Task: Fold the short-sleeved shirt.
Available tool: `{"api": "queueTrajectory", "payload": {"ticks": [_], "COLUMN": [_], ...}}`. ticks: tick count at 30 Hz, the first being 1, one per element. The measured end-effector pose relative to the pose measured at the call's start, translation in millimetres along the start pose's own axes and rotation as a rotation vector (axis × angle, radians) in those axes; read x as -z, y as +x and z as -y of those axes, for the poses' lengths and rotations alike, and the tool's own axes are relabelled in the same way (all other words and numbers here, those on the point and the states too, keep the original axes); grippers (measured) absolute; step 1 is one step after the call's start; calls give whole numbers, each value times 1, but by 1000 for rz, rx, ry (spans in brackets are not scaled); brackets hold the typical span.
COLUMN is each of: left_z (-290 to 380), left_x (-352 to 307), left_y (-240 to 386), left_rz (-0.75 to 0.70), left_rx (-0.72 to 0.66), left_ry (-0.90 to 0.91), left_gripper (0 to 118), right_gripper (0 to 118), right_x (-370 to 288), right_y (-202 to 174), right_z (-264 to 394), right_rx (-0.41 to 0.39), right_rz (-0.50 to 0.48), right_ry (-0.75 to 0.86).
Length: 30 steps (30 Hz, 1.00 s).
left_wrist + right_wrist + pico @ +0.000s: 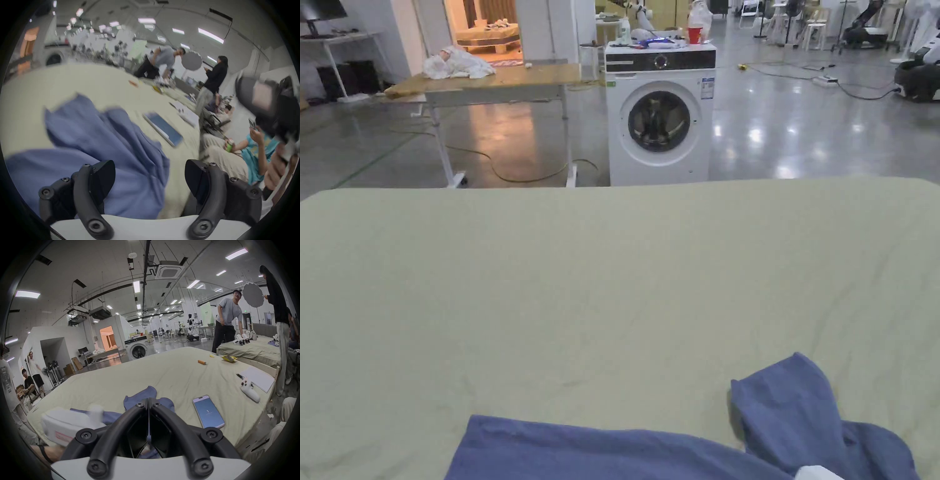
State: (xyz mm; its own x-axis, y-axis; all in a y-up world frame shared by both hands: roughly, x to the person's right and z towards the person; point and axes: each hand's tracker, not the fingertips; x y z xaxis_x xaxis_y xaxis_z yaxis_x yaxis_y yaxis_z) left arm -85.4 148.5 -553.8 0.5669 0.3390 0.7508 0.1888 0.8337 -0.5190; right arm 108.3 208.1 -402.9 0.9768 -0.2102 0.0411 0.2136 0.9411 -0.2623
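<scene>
A blue short-sleeved shirt (pixel 787 406) lies crumpled at the near edge of a pale green bed (pixel 612 281), one sleeve sticking up toward the middle. In the left gripper view, the shirt (pixel 90 129) spreads under and ahead of my left gripper (pixel 150 164), whose jaws stand wide open just above the cloth. My right gripper (pixel 148 400) has its jaws pressed together, with the shirt (pixel 146 392) behind them on the bed; I see no cloth between the tips. The left gripper shows blurred (pixel 65 423) in the right gripper view.
A phone (pixel 208 412) lies on the bed right of the shirt, with a white controller (pixel 250 389), paper (pixel 258 379) and an orange item (pixel 201 362) farther off. A seated person (pixel 258 152) is at the bed's right side. A washing machine (pixel 660 112) stands beyond the bed.
</scene>
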Motion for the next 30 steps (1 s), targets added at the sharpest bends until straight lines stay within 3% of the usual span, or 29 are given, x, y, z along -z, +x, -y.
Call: {"api": "queueTrajectory", "payload": {"ticks": [5, 10, 12, 14, 15, 17, 19, 22, 30], "left_z": [-40, -23, -11, 1, 7, 16, 25, 30, 28], "left_x": [-120, -224, -255, -283, -295, -313, -322, -332, -339], "left_y": [-13, -9, -7, -4, -1, 4, 10, 17, 17], "left_rz": [-299, -682, -851, -886, -900, -885, -917, -968, -975], "left_rx": [142, 274, 248, 211, 183, 191, 178, 130, 120], "left_ry": [276, 447, 468, 497, 511, 507, 528, 546, 538], "left_gripper": [90, 89, 80, 61, 43, 20, 19, 0, 0], "right_gripper": [0, 0, 0, 0, 0, 0, 0, 0, 0], "right_x": [8, 10, 10, 10, 9, 9, 9, 9, 10], "right_y": [-15, -32, -40, -49, -53, -58, -62, -69, -70], "right_z": [-11, -21, -23, -23, -22, -19, -14, -12, -11], "right_rx": [-50, -93, -116, -142, -165, -203, -221, -222, -216], "right_rz": [-59, -113, -136, -127, -123, -141, -163, -179, -188], "right_ry": [24, 59, 72, 93, 111, 143, 163, 158, 141]}}
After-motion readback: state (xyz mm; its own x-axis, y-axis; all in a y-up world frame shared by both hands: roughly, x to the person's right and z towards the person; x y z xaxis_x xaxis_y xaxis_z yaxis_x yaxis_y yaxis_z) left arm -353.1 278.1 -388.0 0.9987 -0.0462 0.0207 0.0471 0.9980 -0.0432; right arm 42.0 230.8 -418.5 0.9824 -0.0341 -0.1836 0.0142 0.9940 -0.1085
